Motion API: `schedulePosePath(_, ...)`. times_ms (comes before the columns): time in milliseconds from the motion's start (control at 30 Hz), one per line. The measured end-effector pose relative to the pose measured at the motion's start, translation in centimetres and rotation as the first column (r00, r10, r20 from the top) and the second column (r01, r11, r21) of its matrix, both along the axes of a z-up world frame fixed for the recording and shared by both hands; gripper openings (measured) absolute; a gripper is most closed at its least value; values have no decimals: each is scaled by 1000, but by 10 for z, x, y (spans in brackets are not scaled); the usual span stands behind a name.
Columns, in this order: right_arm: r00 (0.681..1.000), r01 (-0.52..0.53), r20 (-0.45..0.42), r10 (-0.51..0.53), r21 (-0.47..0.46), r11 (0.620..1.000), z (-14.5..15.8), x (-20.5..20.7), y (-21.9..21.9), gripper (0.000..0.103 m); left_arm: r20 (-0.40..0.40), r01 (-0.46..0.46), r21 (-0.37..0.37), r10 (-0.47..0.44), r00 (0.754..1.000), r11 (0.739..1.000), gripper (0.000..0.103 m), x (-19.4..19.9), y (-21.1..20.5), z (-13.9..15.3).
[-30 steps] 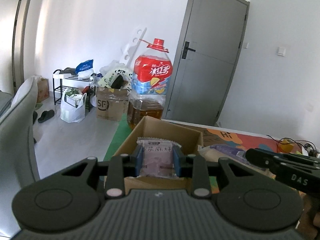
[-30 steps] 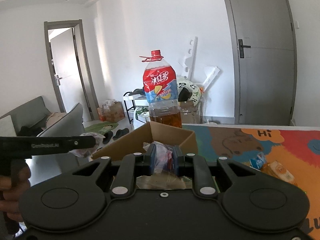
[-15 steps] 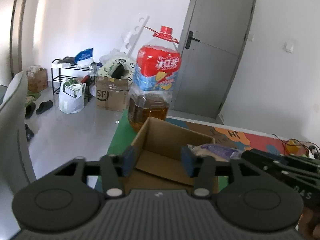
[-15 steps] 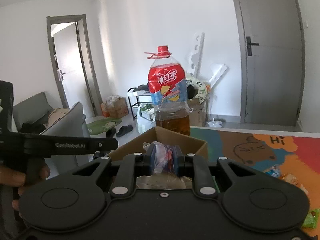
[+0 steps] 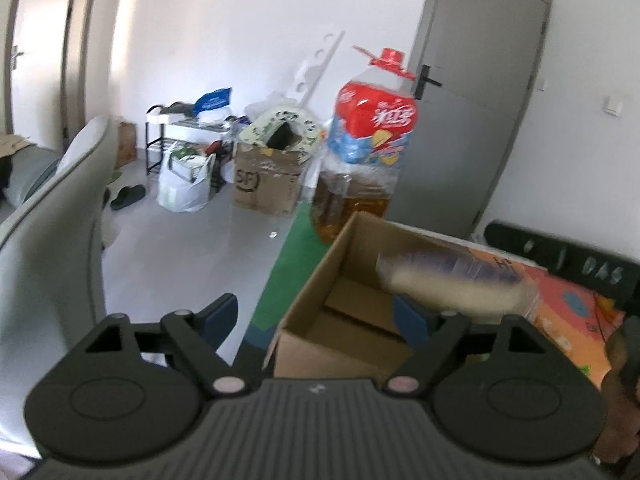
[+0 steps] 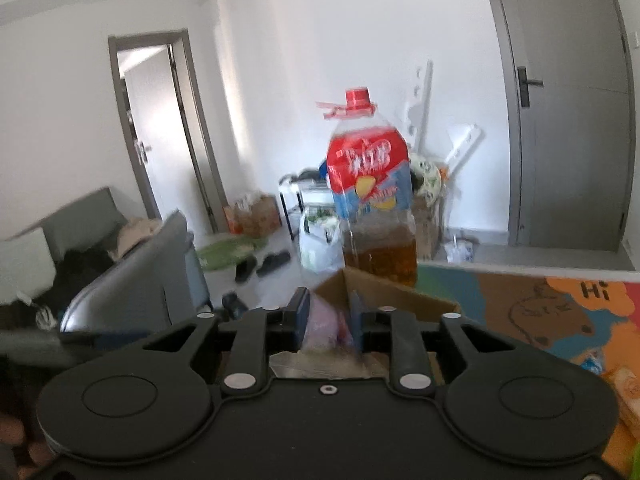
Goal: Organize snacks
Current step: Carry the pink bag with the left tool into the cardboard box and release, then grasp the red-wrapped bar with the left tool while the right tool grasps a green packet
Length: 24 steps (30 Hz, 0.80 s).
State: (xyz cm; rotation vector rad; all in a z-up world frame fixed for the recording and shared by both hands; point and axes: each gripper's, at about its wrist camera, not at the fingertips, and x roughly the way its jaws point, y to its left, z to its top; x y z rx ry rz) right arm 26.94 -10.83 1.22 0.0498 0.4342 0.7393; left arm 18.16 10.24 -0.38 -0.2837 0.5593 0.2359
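Note:
An open cardboard box stands on the table's left end; it also shows in the right wrist view. My left gripper is wide open and empty, at the box's near left corner. A blurred purple and cream snack packet shows over the box's right side. My right gripper is shut on a clear snack packet with pink and red contents, held just above the box's near edge.
A large oil bottle with a red label stands behind the box, also in the right wrist view. A colourful mat with loose snacks lies to the right. A grey chair stands left of the table.
My left gripper let go of the purple packet over the box, opened wide and swung left. My right gripper moved toward the box with its packet.

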Motion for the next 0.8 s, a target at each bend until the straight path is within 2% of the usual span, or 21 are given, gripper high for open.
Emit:
schedulePosePath(67,1000,14,7,-14,-5,1000,2,-3,-1,62,-13,-14,-8,14,1000,1000,86,-3,3,-3)
schedulePosePath(133,1000,24,11,-24,5,1000,3,-7,-6,69,-22,-29,-12,29,999,1000,87,-6,4,-6)
schedulePosePath(367,993,112,-43,-113,-22,993,-4,-13,-30,89,-33,-31,-45,29,999,999,89,-10,3,-7)
schedulePosePath(567,985,151,-78,-155,-57,987,-11,-22,-46,99,-12,4,-52,-5,1000,999,91,-15,-11,-3)
schedulePosePath(800,978,183,-92,-188,-61,981,-13,-36,-70,103,-3,49,-50,-49,999,998,92,-19,-38,0)
